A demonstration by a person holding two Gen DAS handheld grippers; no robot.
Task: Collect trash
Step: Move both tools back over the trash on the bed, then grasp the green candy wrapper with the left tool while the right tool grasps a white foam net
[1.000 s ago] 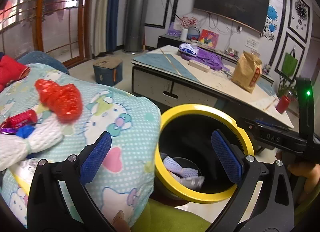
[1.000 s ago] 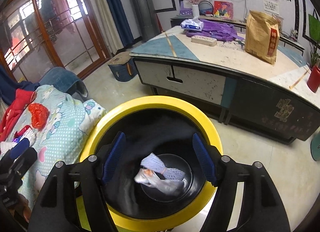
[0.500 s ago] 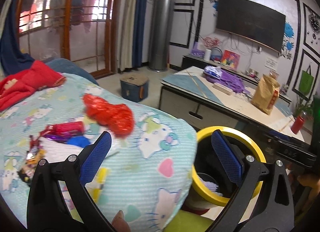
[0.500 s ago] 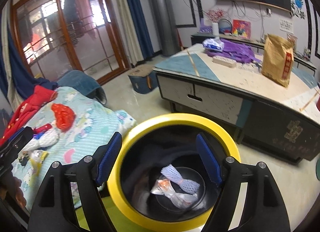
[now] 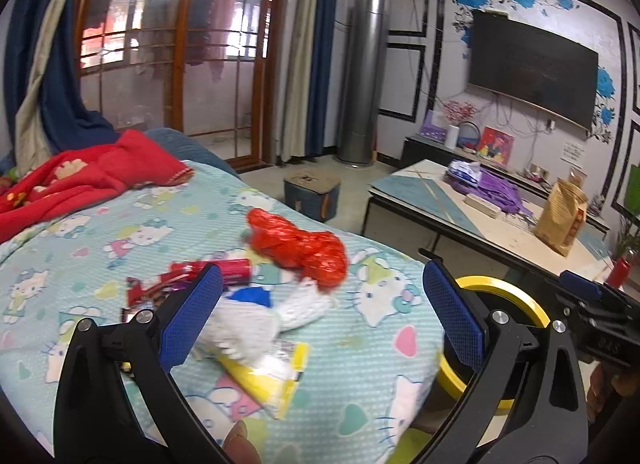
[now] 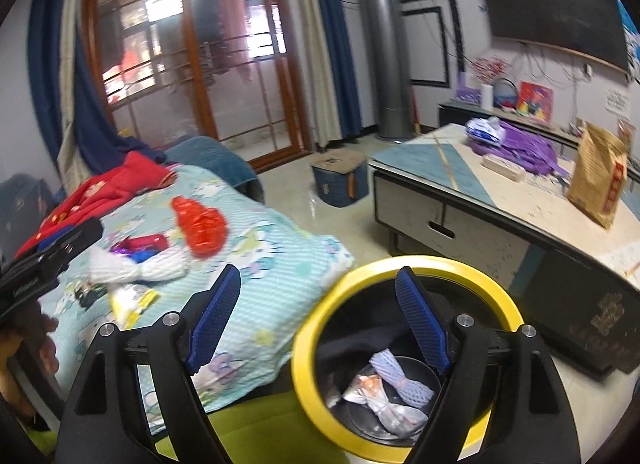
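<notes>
Trash sits in two places: a loose pile on the cartoon-print blanket (image 5: 372,328) and some already in the yellow-rimmed bin (image 6: 320,318). Pile has a crumpled red plastic bag (image 5: 298,246), a red wrapper (image 5: 224,269), white foam netting (image 5: 256,322) with a blue scrap by it, and a yellow packet (image 5: 272,378) nearest the camera. Left gripper (image 5: 320,314) has jaws spread wide, nothing between the pads; the foam netting and the yellow packet show in the gap between the fingers but farther off, not touching, red bag just beyond. Right gripper (image 6: 318,318) jaws also spread, have just been opening, nothing held; its right finger frames over the bin mouth, left finger over the blanket edge. Inside the bin, down at the bottom: pale purple foam netting (image 6: 400,378) and a crumpled silvery wrapper (image 6: 384,404), well below the pads. Bin stands on the floor just beside the blanket edge. Red cloth (image 5: 80,180) bunched at the far end of the blanket. Low table (image 6: 516,200) behind the bin with a brown paper bag (image 6: 598,180) on it.
</notes>
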